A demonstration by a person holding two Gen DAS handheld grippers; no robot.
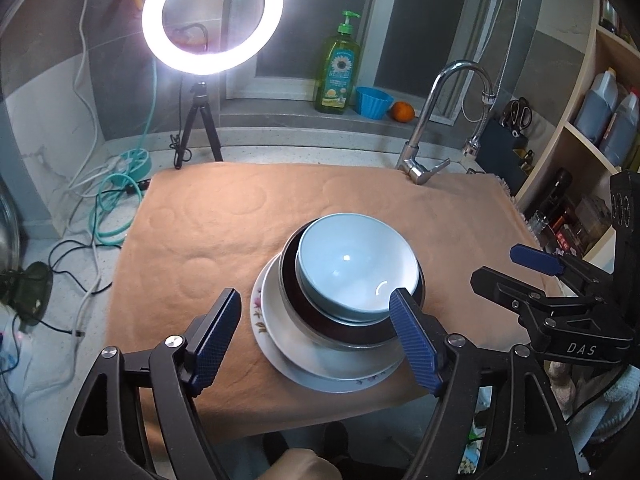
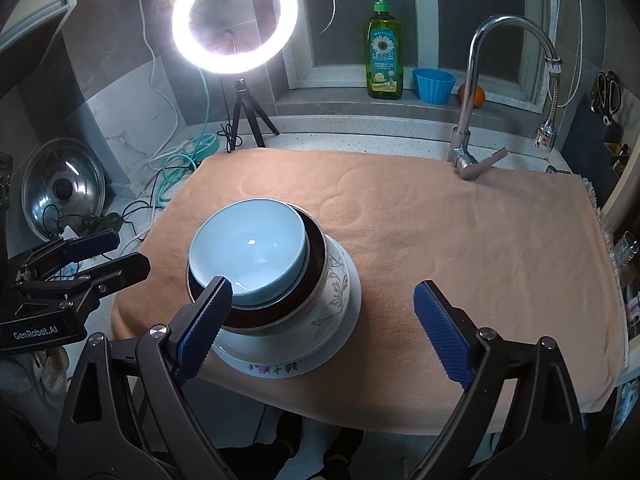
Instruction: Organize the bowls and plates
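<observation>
A light blue bowl (image 1: 356, 268) sits nested in a dark brown bowl (image 1: 340, 334), which stands on a white floral plate (image 1: 272, 320) on the peach towel (image 1: 200, 240). The stack shows in the right wrist view too: blue bowl (image 2: 248, 248), brown bowl with floral outside (image 2: 320, 300), plate (image 2: 280, 364). My left gripper (image 1: 316, 340) is open, just in front of the stack at its near edge. My right gripper (image 2: 324, 332) is open, to the right front of the stack; it also shows in the left wrist view (image 1: 512, 268). The left gripper shows at the left of the right wrist view (image 2: 116, 252).
A ring light on a tripod (image 1: 212, 12), a green soap bottle (image 1: 338, 68), a blue cup (image 1: 374, 102) and an orange (image 1: 402, 112) stand at the back. A faucet (image 1: 440, 120) is at back right. Cables (image 1: 116, 208) and a pot lid (image 2: 62, 188) lie left. Shelves (image 1: 592, 128) stand right.
</observation>
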